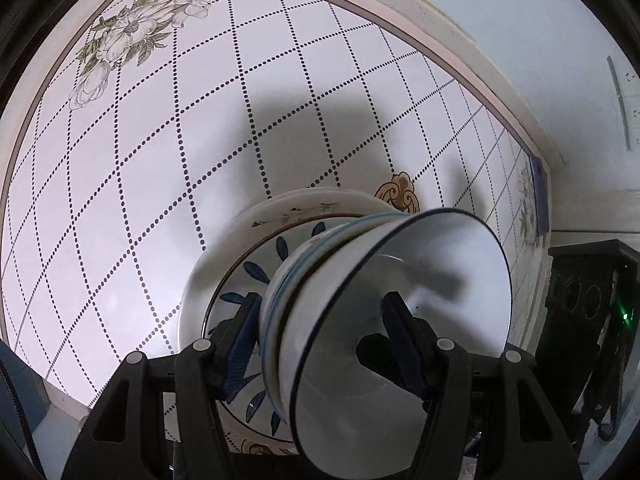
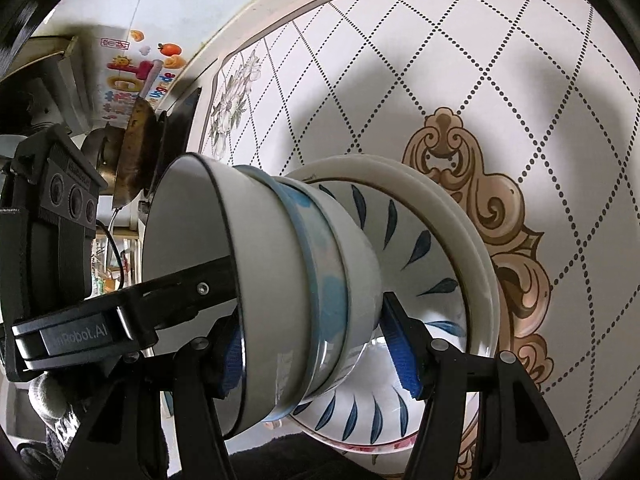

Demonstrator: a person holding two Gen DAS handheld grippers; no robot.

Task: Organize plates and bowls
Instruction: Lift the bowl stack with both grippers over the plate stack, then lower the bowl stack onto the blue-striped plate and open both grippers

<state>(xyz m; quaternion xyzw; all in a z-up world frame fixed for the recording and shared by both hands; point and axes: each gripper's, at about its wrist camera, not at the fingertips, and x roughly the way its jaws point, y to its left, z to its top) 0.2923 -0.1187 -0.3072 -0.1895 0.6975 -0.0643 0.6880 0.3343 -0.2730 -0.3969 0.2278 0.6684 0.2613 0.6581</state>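
Three nested bowls (image 1: 440, 248) (image 2: 320, 248) sit in a blue-leaf deep plate (image 1: 256, 268) (image 2: 420, 248), which rests on white plates (image 1: 304, 204) (image 2: 472, 248). The top bowl is white with a dark rim. My left gripper (image 1: 322, 304) is shut on the bowl stack, one finger inside the top bowl and the other against the outer wall. My right gripper (image 2: 312, 320) clamps the opposite side the same way, its right pad between the lowest bowl and the leaf plate. In the right wrist view a left gripper finger (image 2: 192, 284) reaches into the top bowl.
The dishes are on a white table top (image 1: 160, 160) (image 2: 520, 60) with dotted diamonds, a gold ornament (image 2: 480, 184) and a pink border. A dark pan (image 2: 136, 148) and wall stickers (image 2: 132, 80) lie beyond its far edge. The right hand's black unit (image 1: 588, 292) shows in the left view.
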